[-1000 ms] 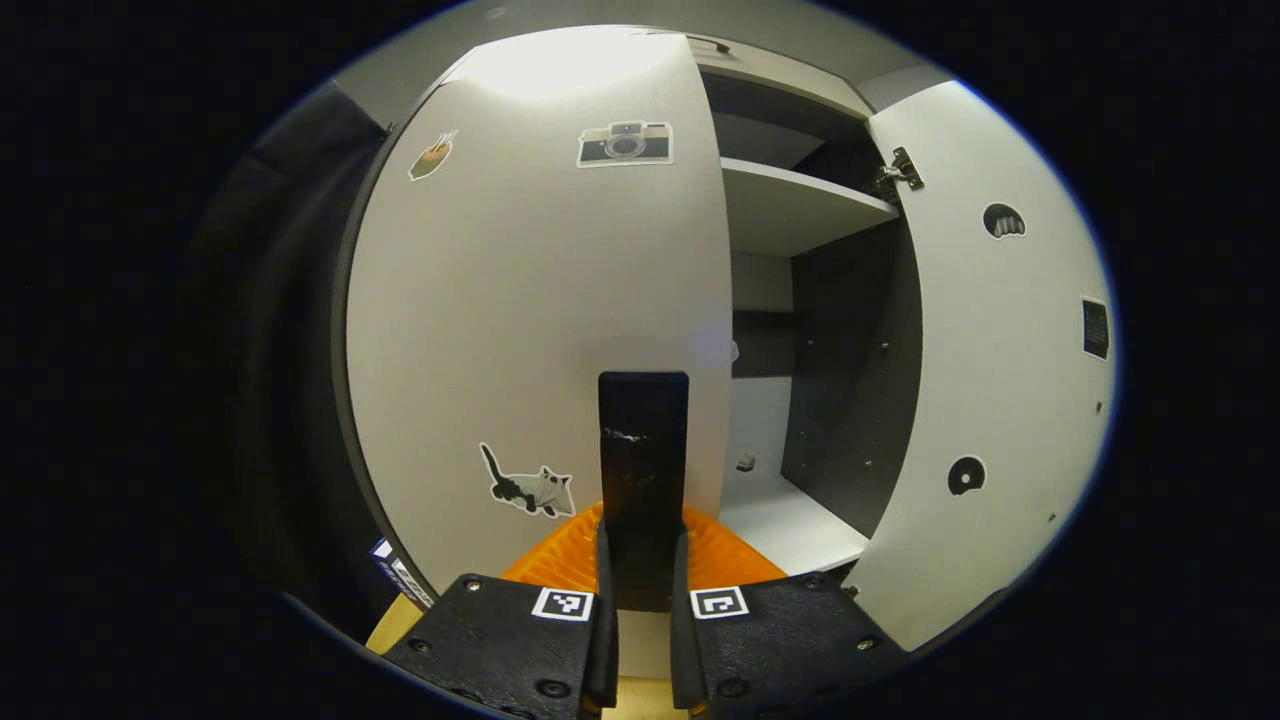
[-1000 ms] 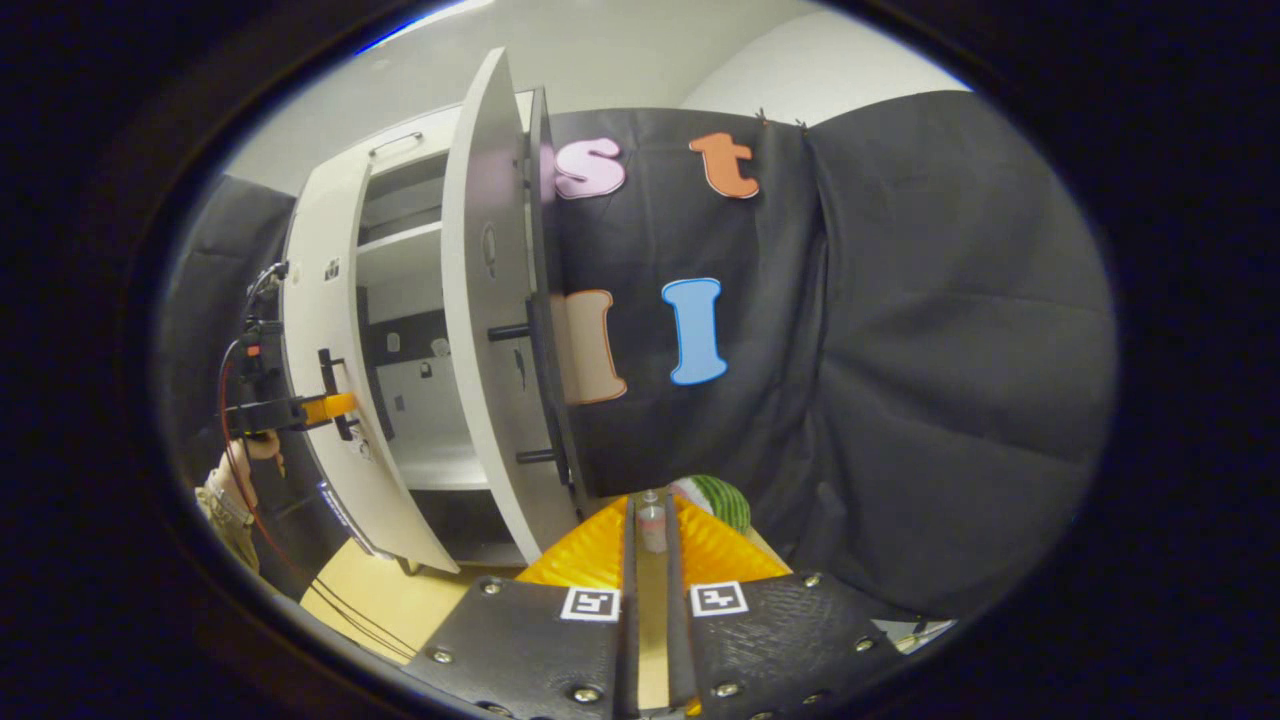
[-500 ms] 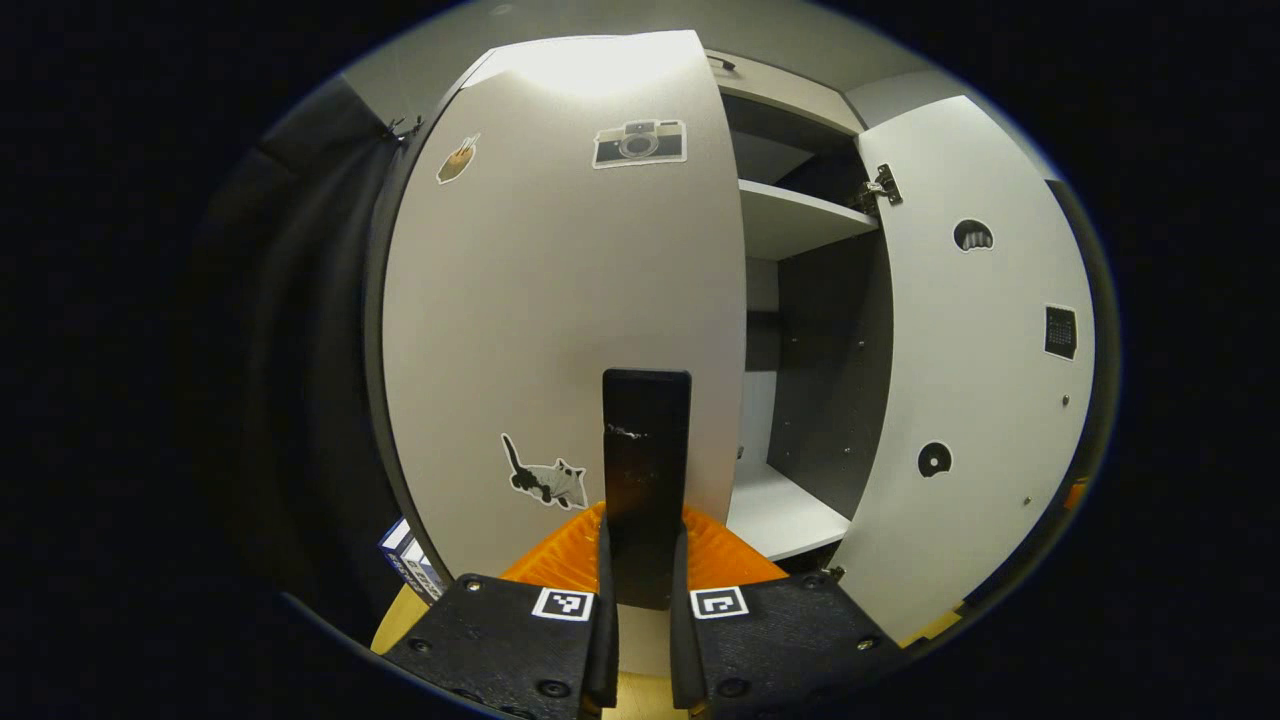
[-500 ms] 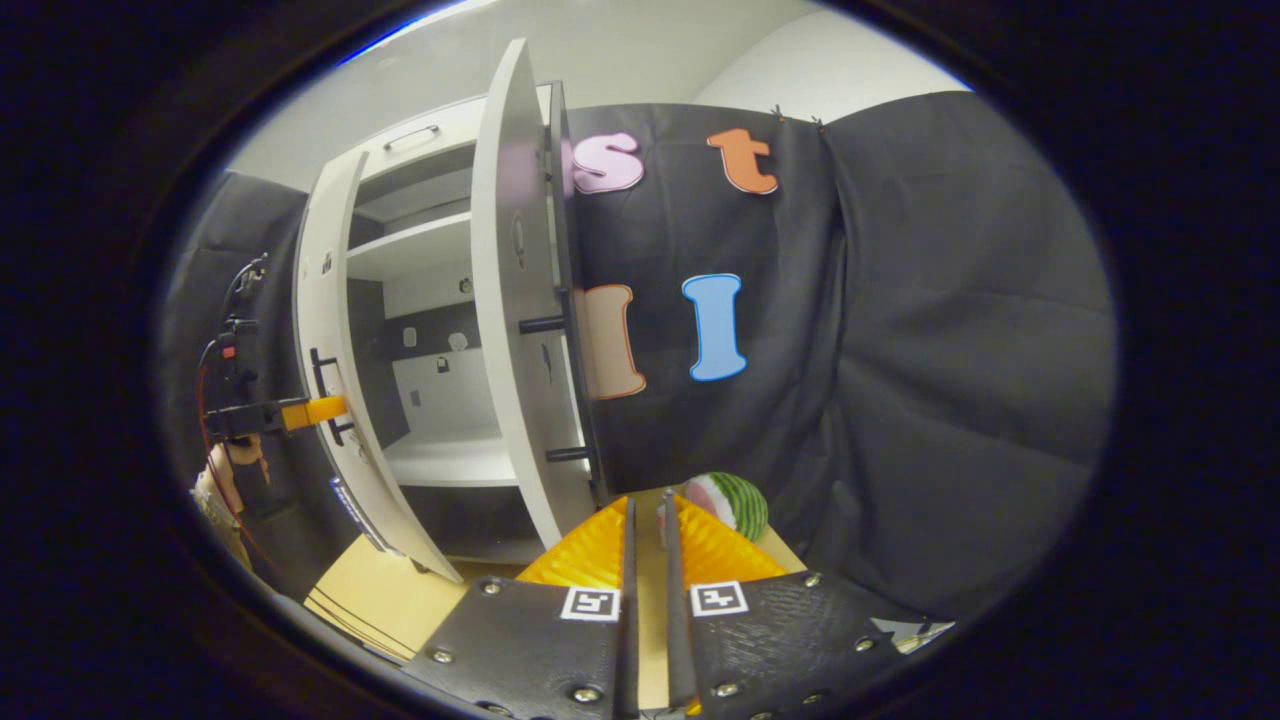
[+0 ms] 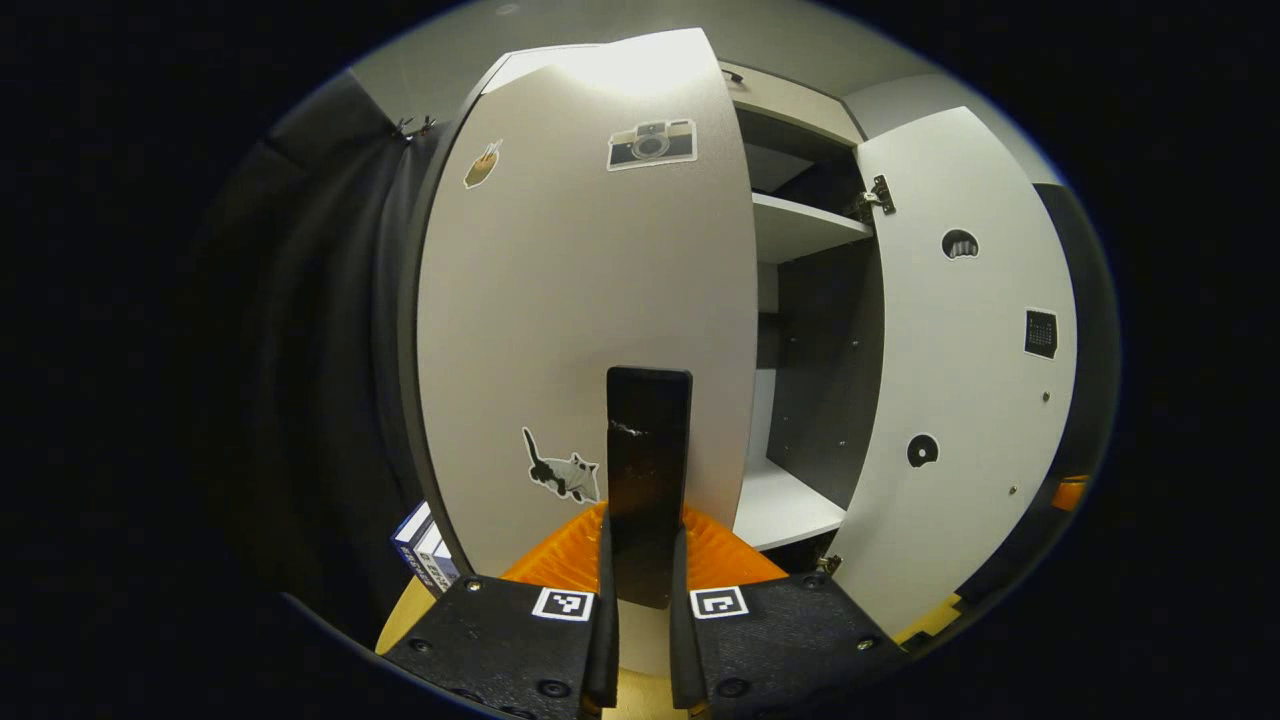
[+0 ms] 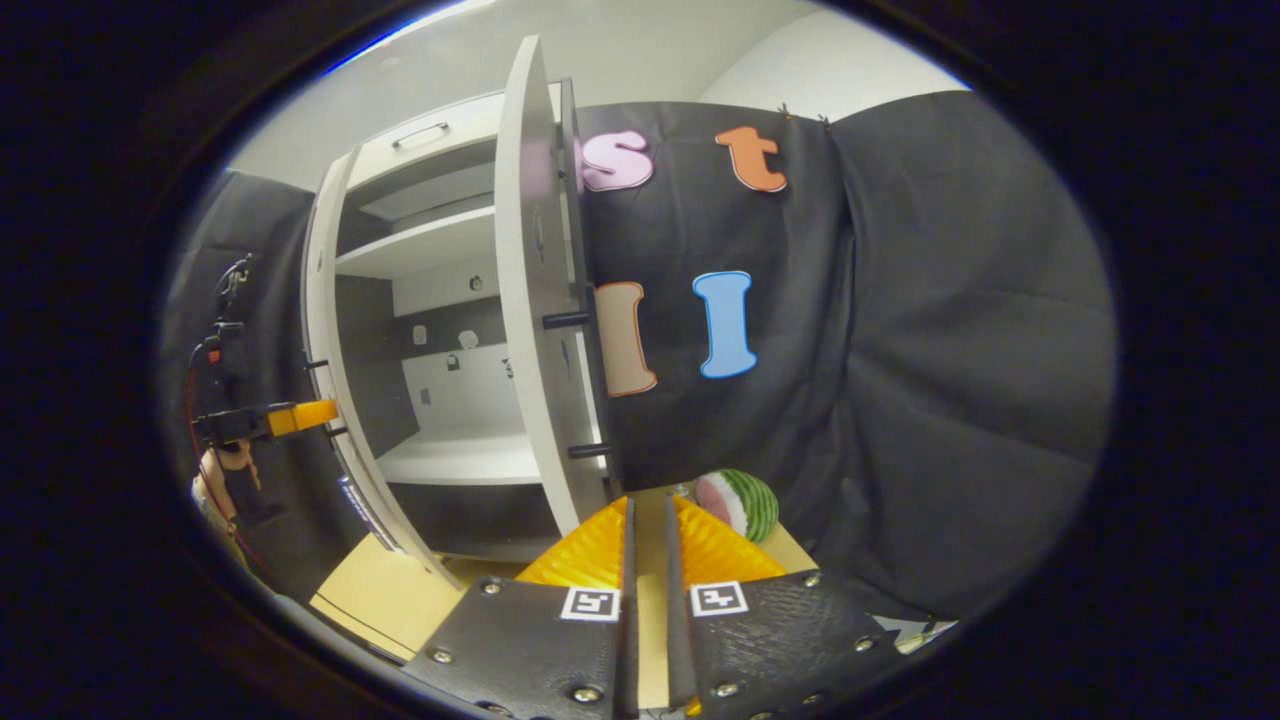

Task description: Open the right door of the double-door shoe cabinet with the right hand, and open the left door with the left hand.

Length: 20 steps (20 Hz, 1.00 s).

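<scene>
Two doors of the shoe cabinet [image 6: 440, 330] stand swung out. In the left gripper view, the left door [image 5: 580, 300] faces the camera with its outer side, which carries a camera sticker [image 5: 651, 145], a cat sticker [image 5: 563, 472] and a small sticker near the top corner [image 5: 481, 166]. The left gripper [image 5: 641, 560] is clenched on the black door handle [image 5: 647, 470], both fingers pressing on its sides. To the right of that door the inside of the cabinet shows: a white shelf [image 5: 800, 222] up high and a white bottom board [image 5: 785, 508]. Farther right stands the right door [image 5: 965, 380], seen from its inner side, with a hinge [image 5: 878, 195] at its top.

The right gripper view gives the scene from the side. The right door [image 6: 535, 300] shows nearly edge-on, its black handle [image 6: 590, 380] sticking out toward the black cloth wall [image 6: 900, 350]. The right gripper [image 6: 646, 560] is well apart from that door, its fingers drawn close together with just a thin gap and nothing between them. Beyond its fingertips a watermelon toy [image 6: 740, 503] lies on the wooden floor [image 6: 390, 590]. At the far left, the other gripper [image 6: 300, 417] is at the left door [image 6: 330, 350], held by a hand [image 6: 222, 465].
</scene>
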Motion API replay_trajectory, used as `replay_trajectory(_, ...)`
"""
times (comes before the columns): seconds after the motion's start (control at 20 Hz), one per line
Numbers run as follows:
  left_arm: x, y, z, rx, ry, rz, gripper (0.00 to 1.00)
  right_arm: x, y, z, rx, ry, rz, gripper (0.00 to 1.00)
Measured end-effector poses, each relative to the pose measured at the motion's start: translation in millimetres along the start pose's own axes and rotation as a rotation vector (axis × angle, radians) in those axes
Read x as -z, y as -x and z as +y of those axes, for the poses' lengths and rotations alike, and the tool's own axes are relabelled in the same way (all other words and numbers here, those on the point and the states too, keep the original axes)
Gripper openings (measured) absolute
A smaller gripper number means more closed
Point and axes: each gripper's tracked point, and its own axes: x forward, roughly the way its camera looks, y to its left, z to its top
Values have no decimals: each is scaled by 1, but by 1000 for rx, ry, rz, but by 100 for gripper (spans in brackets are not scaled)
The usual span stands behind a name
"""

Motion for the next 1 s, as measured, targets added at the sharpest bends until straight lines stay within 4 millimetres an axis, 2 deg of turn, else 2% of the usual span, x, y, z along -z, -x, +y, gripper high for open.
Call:
replay_trajectory(0.8, 0, 9, 12, -47, 11, -8, 21, 17, 7, 42, -74, -14, 20, 11)
replay_trajectory(1.0, 1, 11, 17, -67, 11, -6, 18, 19, 8, 54, -94, -12, 21, 11)
